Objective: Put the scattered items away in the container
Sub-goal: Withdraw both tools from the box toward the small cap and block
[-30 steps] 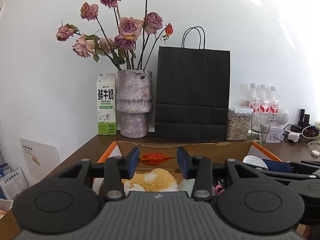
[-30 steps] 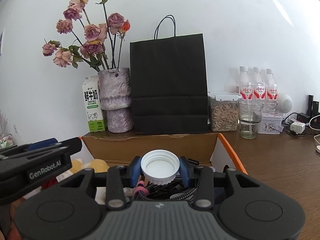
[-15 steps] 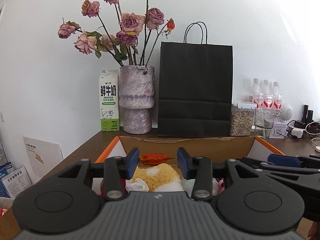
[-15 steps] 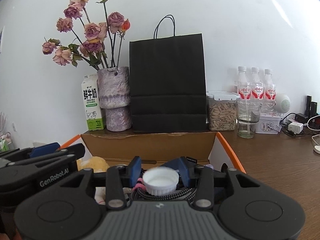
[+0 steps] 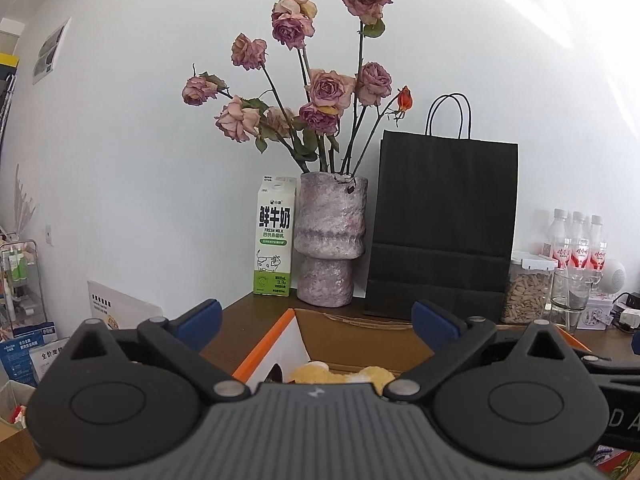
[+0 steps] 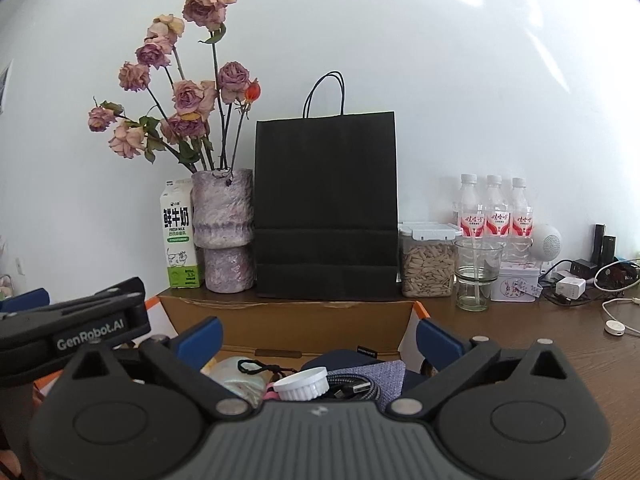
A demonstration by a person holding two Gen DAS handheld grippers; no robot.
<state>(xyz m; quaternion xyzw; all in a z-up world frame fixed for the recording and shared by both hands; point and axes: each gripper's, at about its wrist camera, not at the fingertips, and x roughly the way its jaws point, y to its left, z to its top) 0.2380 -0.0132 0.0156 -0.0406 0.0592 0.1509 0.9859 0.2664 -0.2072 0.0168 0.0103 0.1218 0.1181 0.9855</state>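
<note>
The container is an open cardboard box with orange-edged flaps (image 5: 360, 336) (image 6: 304, 320) on the wooden table. My left gripper (image 5: 316, 322) is open and empty above the box's left side; a yellow plush item (image 5: 340, 374) lies in the box below it. My right gripper (image 6: 318, 338) is open and empty above the box. A white bottle cap (image 6: 302, 384) lies in the box below it, on a braided cable (image 6: 352, 386) beside grey cloth (image 6: 376, 372) and a black cord (image 6: 260, 368). The left gripper's body (image 6: 80, 332) shows at the left of the right wrist view.
Behind the box stand a milk carton (image 5: 274, 236), a vase of dried roses (image 5: 330, 240), a black paper bag (image 5: 442, 228), a jar of seeds (image 6: 428, 262), a glass (image 6: 476, 276), three bottles (image 6: 494, 208), a tin (image 6: 516, 284) and chargers with cables (image 6: 580, 284).
Both grippers have opened wide and risen. The white cap has left my right gripper and now lies in the box. The orange leaf between the left fingers is out of view.
</note>
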